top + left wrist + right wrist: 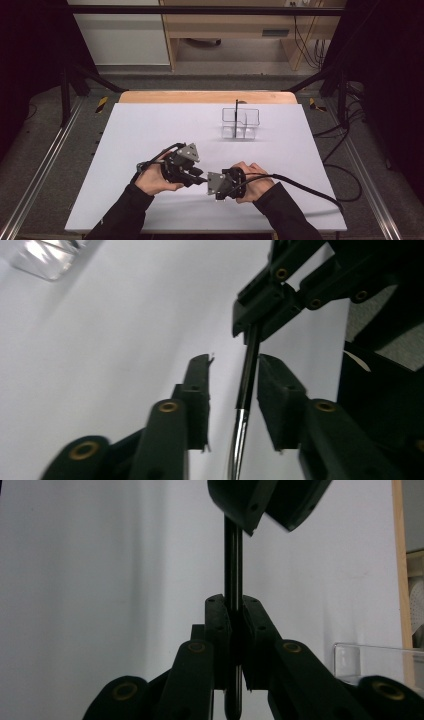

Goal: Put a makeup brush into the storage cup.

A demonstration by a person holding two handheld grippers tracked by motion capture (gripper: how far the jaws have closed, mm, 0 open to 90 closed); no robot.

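Clamped a thin black rod in the right claw, jaws shut tight on it. Stood the left claw open around the same rod, one pad on either side, apparently not yet touching it. Held both low over the near middle of the white table, well apart from a clear tray at the far side.

Looked like a handover in the air. Could drop the rod if let go by the right before a firm close by the left. Could tilt or spin it if pinched off-centre, being thin and smooth, with a shiny metal stretch. Could also knock claw against claw at such close quarters.

Could not make out the rod from above, lost among the claws. Could not see its lower end, cut off at the bottom edge in both claw views. Could not tell what the dark upright stick in the tray was.
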